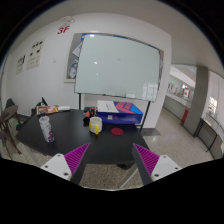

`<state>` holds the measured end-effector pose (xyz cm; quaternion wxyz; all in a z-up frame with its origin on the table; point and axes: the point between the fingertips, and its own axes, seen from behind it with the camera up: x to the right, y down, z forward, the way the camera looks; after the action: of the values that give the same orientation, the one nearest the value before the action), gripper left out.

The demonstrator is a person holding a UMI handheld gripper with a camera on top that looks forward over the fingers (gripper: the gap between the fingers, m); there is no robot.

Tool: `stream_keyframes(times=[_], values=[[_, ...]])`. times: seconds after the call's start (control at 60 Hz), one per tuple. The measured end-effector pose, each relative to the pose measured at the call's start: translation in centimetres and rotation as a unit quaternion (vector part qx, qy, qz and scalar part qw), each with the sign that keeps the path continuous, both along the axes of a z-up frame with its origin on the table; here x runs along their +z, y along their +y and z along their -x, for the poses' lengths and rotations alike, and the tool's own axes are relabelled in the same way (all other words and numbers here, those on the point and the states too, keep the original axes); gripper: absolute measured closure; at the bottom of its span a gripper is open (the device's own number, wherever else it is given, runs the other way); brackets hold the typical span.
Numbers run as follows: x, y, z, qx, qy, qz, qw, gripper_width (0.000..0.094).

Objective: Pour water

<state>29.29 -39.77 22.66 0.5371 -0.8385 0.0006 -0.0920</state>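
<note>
Beyond my fingers stands one dark table point(70, 135) with one yellow cup point(95, 125) and one clear bottle point(45, 128). One whiteboard point(118, 66) hangs behind; my gripper point(112, 160) gapes wide, holding nothing

Dark matt desk point(70, 135), smooth top, low sheen. Glossy white whiteboard point(118, 66) in thin metal-looking frame. Clear plastic-looking cup point(45, 128), translucent. Small yellow container point(95, 125), smooth plastic look. Magenta pads on fingers point(77, 156), ribbed texture, matt. Pale floor point(110, 178), dull finish.

You've got one whiteboard point(117, 66), one yellow cup point(95, 125), one clear cup point(45, 128), all on one surface point(70, 140).
</note>
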Motion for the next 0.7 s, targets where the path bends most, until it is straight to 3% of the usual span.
stream_keyframes(times=[0.167, 0.35, 0.533, 0.7], values=[[-2.8, -1.5, 1.2, -0.001, -0.002, 0.024, 1.0, 0.0094], [-9.2, -2.4, 6.1, 0.014, -0.013, 0.036, 0.999, 0.0093], [-14.9, -0.7, 16.0, 0.042, 0.014, 0.061, 0.997, 0.0093], [-16.0, 5.5, 26.6, 0.071, 0.055, 0.033, 0.995, 0.0089]])
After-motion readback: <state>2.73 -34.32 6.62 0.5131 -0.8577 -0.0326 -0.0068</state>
